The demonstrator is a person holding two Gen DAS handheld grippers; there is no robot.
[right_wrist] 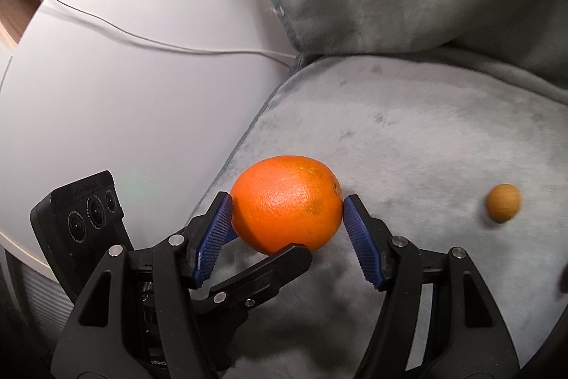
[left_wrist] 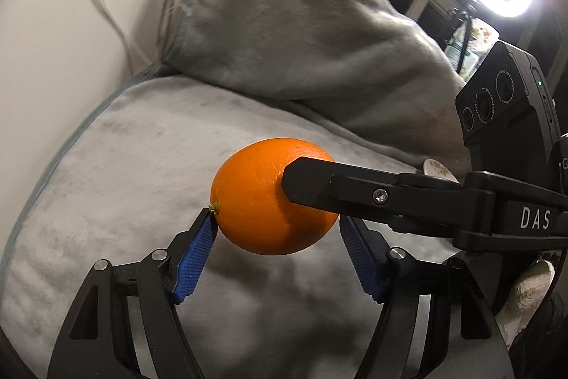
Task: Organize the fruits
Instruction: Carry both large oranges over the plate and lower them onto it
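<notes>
Orange (right_wrist: 287, 203) | clamped between both tools: left tool (left_wrist: 277, 222), right tool (right_wrist: 287, 212) | step: carrying, lifted over grey blanket (right_wrist: 408, 137) | next: destination needed.

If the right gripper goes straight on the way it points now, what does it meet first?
The orange already sits between the right gripper pads; beyond it, probably the grey blanket.

Your left gripper (left_wrist: 277, 219) and right gripper (right_wrist: 287, 212), angled downward, each close blue pads on one orange (left_wrist: 273, 198); the right's finger (left_wrist: 319, 183) crosses the left's view
</notes>
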